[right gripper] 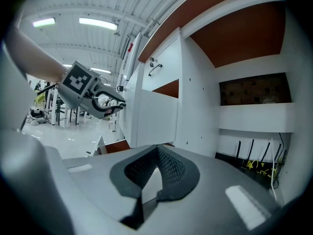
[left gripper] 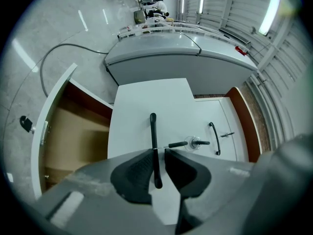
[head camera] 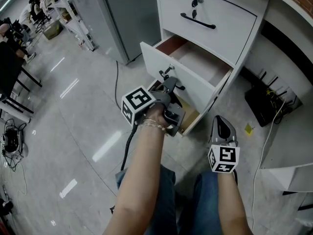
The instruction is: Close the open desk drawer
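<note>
Two drawers stand out from the desk [head camera: 252, 43]; the one I am on is the middle drawer [head camera: 195, 89], pulled well out below the shut top drawer [head camera: 210, 11], its pale inside showing behind the white front. My left gripper [left gripper: 156, 151] points level at that front; its jaws stand partly apart with the black handle [left gripper: 153, 131] between them; the left pad [left gripper: 139, 168] lies against the bar, and a sliver of white front shows between the bar and the other pad, so nothing is clamped. A key [left gripper: 183, 144] sticks out of the lock just beside the handle.

Below, the lower drawer [left gripper: 46, 131] juts further out than mine; its brown inside gapes under my left gripper, and its front edge runs close by.

My right gripper [head camera: 219, 120] is clenched on nothing, pads meeting at the tips; it hangs near the middle drawer's right corner, apart from it.

Plenty of grey floor [head camera: 73, 131] lies open to my left; a cable [head camera: 116, 84] trails over it by the grey cabinet [head camera: 115, 18] just beside the desk. On the right a black box [head camera: 264, 104] with wires sits under the desk, well apart from the drawers.
</note>
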The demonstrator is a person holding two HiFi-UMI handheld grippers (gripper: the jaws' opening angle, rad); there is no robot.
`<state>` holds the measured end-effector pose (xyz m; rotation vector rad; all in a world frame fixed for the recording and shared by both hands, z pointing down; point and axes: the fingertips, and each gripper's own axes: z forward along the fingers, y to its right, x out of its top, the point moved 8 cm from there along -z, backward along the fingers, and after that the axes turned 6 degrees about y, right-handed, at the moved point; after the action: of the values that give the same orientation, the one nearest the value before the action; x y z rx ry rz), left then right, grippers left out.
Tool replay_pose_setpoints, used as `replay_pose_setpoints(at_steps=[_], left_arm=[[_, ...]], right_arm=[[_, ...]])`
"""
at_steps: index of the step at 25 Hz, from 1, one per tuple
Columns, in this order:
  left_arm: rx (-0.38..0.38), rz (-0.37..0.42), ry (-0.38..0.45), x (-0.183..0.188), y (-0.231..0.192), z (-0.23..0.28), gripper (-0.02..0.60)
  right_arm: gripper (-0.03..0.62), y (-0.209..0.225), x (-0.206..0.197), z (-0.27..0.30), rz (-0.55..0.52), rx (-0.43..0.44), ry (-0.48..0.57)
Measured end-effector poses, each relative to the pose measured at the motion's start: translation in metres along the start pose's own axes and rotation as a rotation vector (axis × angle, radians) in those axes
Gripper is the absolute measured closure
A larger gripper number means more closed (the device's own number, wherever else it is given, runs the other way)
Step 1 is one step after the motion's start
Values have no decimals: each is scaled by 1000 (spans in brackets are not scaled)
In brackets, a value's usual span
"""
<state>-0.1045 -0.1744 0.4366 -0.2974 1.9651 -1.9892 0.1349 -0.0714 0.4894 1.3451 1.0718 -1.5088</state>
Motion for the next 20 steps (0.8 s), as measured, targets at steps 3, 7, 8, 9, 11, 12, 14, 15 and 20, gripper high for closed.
replay_pose_setpoints(at_steps=[3, 7, 8, 9, 11, 12, 14, 15, 20], left_arm=[[-13, -4, -3, -1, 0, 4, 525], [-32, -13, -19, -2, -2, 12, 525], [-34, -15, -20, -3, -2, 17, 524], [-34, -16, -21, -5, -1, 24, 525], [-32, -15, -22, -9, 0, 36, 523], [-31, -15, -24, -10, 0, 38, 523], [-30, -15, -29, -10, -1, 35, 521], [-27, -13, -32, -9, -2, 33, 510], [-27, -52, -34, -11, -9, 44, 457]], right_arm=[[595, 0, -1, 0, -1, -5, -2], [595, 2, -2, 1, -4, -9, -7], [595, 6, -2, 3, -4, -9, -8], [595, 10, -2, 6, -3, -10, -9], [595, 18, -3, 10, 0, -15, -14], [595, 18, -4, 10, -1, -19, -15], [595, 12, -5, 6, -3, -23, -18], [595, 8, -5, 4, -5, -22, -19], [595, 2, -5, 4, -32, -4, -27]])
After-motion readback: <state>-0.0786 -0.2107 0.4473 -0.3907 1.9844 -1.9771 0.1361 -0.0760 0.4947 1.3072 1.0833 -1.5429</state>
